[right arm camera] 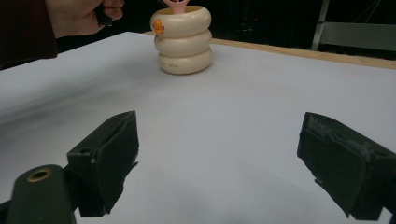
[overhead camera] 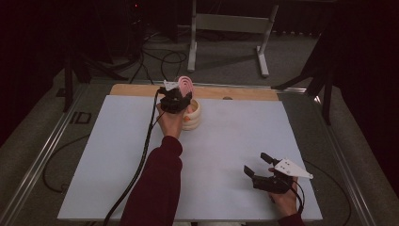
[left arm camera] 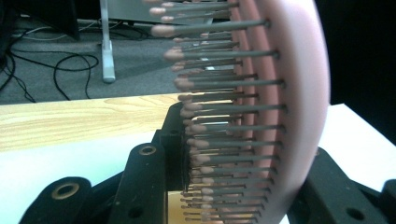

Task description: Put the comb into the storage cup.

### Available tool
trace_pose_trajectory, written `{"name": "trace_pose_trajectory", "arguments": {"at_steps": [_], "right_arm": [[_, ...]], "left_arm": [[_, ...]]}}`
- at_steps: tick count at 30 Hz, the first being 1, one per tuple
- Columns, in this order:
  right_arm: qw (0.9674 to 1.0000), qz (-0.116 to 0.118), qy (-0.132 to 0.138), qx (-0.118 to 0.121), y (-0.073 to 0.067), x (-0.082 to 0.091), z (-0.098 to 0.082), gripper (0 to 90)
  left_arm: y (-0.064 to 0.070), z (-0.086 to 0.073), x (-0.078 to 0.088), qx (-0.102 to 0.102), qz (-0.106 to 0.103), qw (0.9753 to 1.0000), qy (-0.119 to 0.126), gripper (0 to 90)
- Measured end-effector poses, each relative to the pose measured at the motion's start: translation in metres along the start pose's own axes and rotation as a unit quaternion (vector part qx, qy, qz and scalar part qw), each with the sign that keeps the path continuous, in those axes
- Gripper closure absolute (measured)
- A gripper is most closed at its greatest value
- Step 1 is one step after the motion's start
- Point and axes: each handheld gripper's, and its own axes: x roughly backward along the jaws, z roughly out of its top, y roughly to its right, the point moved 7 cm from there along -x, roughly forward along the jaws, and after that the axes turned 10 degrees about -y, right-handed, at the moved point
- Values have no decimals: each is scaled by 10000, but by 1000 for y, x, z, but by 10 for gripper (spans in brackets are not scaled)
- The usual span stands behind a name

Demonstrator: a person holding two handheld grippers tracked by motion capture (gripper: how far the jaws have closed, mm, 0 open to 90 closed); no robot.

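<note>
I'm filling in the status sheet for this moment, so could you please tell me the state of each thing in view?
Pink hairbrush: upright, clamped at its head, handle down in the holder.
Cream ringed holder: upright on the table.
Left gripper: shut on the brush.
Right gripper: open, empty.

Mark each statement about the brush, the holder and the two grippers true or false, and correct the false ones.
1. The left gripper grips the pink brush. True.
2. The right gripper holds the cream holder. False: its jaws stand open and apart from it, over the white sheet.
3. The holder looks like stacked rings. True.
4. The brush lies flat on the sheet. False: it is held up at the holder's top.
5. The holder stands near the table's far edge. True.
</note>
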Motion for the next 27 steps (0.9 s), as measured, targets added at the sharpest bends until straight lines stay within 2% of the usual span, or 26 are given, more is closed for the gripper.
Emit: {"name": "trace_pose_trajectory", "arguments": {"at_steps": [10,27], "right_arm": [[10000,-5,-18,31,0,-1,0,129],[10000,11,-25,29,-2,-2,0,129]], "left_arm": [[-5,-1,2,13,12,10000,-17,632],[-19,-4,5,-44,123,9997,-225,566]]}}
